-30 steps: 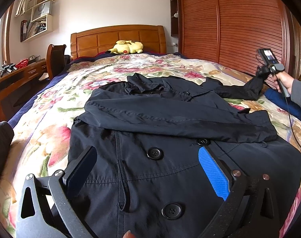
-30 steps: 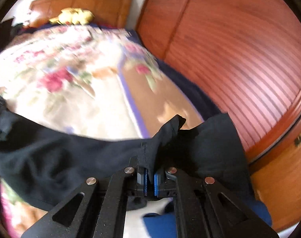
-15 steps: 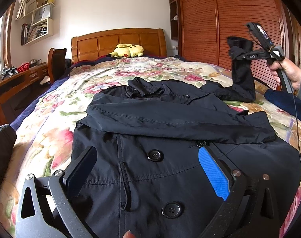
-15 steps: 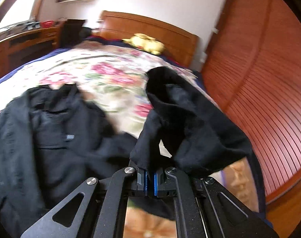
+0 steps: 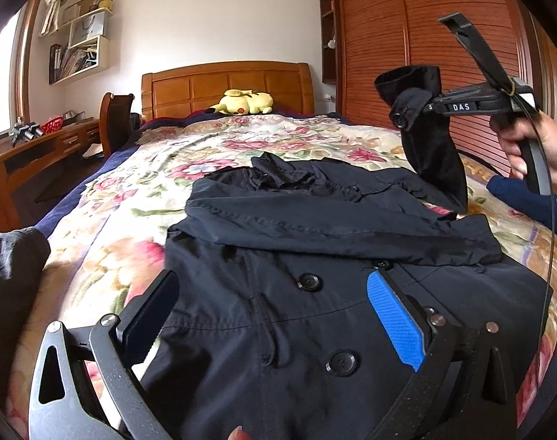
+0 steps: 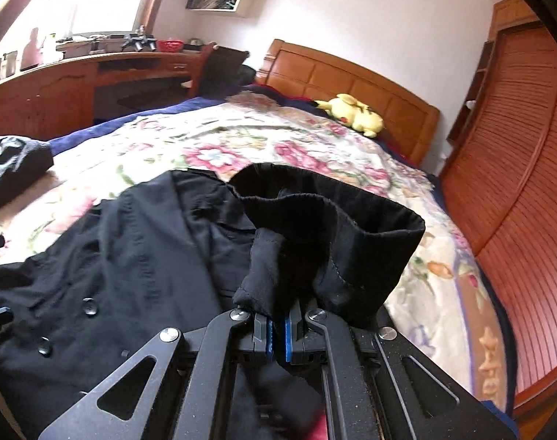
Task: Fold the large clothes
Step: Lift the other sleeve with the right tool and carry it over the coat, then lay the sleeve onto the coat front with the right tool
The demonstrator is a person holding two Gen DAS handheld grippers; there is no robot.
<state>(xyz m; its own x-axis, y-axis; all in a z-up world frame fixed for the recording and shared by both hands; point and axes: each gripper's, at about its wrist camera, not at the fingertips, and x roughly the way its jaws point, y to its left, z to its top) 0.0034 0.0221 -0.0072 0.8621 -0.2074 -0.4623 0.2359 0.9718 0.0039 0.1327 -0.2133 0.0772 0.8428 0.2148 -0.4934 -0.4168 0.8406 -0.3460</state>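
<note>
A large black buttoned coat (image 5: 315, 267) lies front-up on the floral bedspread (image 5: 106, 256), one sleeve folded across its chest. My left gripper (image 5: 275, 315) hovers open over the coat's lower front, nothing between its fingers. My right gripper (image 6: 276, 324) is shut on the cuff of the other sleeve (image 6: 329, 231), which it holds raised above the bed. In the left wrist view that sleeve (image 5: 432, 146) hangs from the right gripper (image 5: 421, 106) at the right, above the coat's shoulder, with a hand on the handle.
A yellow plush toy (image 5: 245, 102) rests by the wooden headboard (image 5: 223, 84). A slatted wooden wardrobe (image 5: 425, 36) runs along the right of the bed. A desk (image 6: 77, 77) and chair (image 5: 115, 121) stand to the left. A dark grey garment (image 5: 7, 275) lies at the bed's left edge.
The right gripper has lifted the sleeve off the bed's right side and swung it up and inward toward the coat. The left gripper has shifted slightly and stays open.
</note>
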